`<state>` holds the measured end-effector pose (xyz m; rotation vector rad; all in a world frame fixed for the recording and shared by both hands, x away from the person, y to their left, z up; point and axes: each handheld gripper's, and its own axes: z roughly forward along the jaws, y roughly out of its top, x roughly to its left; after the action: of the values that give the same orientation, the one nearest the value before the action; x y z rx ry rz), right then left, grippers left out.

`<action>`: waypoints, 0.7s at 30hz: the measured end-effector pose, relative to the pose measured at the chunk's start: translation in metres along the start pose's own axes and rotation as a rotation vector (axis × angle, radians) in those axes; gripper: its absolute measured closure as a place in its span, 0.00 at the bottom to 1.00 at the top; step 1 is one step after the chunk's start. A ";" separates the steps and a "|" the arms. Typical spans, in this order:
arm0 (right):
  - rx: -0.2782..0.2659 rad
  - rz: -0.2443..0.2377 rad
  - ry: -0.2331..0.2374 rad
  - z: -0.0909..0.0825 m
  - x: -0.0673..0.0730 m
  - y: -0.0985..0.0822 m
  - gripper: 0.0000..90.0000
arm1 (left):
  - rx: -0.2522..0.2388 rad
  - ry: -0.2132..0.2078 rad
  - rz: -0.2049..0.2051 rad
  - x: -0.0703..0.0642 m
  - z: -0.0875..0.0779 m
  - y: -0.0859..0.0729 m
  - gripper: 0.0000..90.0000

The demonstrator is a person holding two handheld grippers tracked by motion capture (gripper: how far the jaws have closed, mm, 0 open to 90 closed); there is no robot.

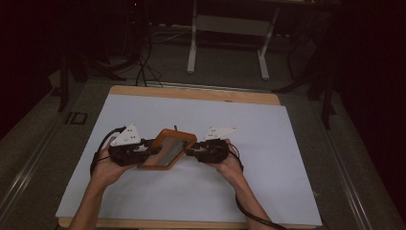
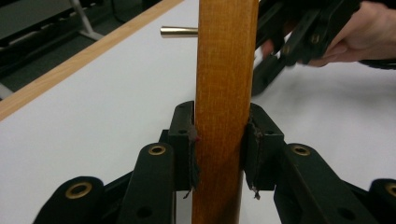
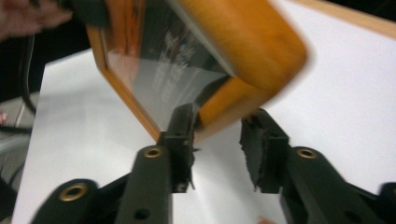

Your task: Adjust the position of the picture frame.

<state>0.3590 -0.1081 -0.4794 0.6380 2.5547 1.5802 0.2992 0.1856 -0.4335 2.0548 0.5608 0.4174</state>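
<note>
Two forearms are reaching in from the near edge of the table (image 1: 143, 108), one gripper in each hand. The left gripper (image 2: 219, 140) is clamping the single wooden frame (image 1: 166, 148) by its edge, holding it tilted above the white sheet. The right gripper (image 3: 217, 135) is sitting at the frame's opposite corner, one pad touching, jaws partly apart.

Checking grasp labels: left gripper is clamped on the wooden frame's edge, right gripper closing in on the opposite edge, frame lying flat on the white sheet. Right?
Not flat. In the high view the wooden frame is held tilted above the white sheet. The rest holds: the left gripper is clamped on its edge, and the right gripper has the opposite edge between its jaws, one pad not yet touching.
</note>
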 end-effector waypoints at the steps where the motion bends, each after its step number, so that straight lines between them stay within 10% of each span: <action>1: -0.005 0.004 -0.004 -0.004 -0.001 0.001 0.73 | -0.004 0.001 -0.003 -0.001 0.002 0.001 0.76; 21: 0.017 -0.078 -0.143 -0.061 0.007 0.010 0.72 | -0.122 -0.096 -0.039 -0.016 0.029 0.011 0.77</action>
<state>0.3391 -0.1522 -0.4408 0.6212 2.4604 1.4354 0.3028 0.1516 -0.4393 1.9326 0.5047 0.3208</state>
